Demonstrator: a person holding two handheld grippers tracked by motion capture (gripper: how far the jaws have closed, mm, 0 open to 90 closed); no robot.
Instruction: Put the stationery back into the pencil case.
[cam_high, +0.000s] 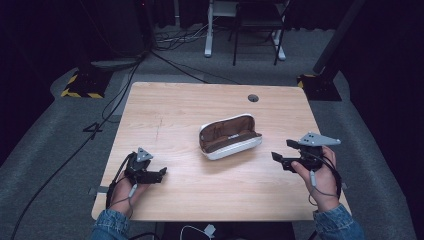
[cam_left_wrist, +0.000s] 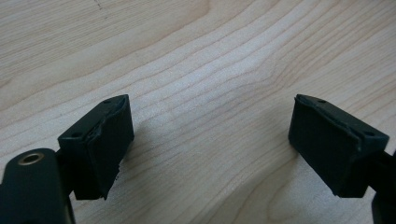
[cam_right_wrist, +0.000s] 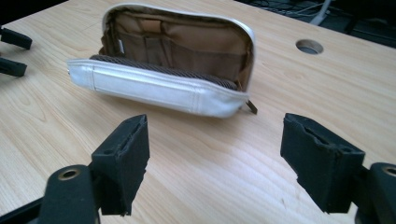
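Note:
A white zip pouch (cam_high: 230, 136) lies open in the middle of the wooden table (cam_high: 200, 102), its brown lining with pockets facing up. My right gripper (cam_high: 283, 150) is held to the right of the pouch, apart from it, jaws pointing at it. In the right gripper view the right gripper (cam_right_wrist: 215, 149) stands open with only bare wood between the pads, the pouch (cam_right_wrist: 159, 88) a short way ahead. My left gripper (cam_high: 161, 173) rests low near the table's front left, well clear of the pouch. In its own view the left gripper (cam_left_wrist: 212, 135) is open over bare wood.
A round cable hole (cam_high: 253, 98) sits near the table's far right edge, also seen as a cable hole (cam_right_wrist: 309, 46) beyond the pouch. Cables run over the grey floor at left. A stand base with yellow-black stripes (cam_high: 80, 87) and white frame legs (cam_high: 209, 30) stand behind the table.

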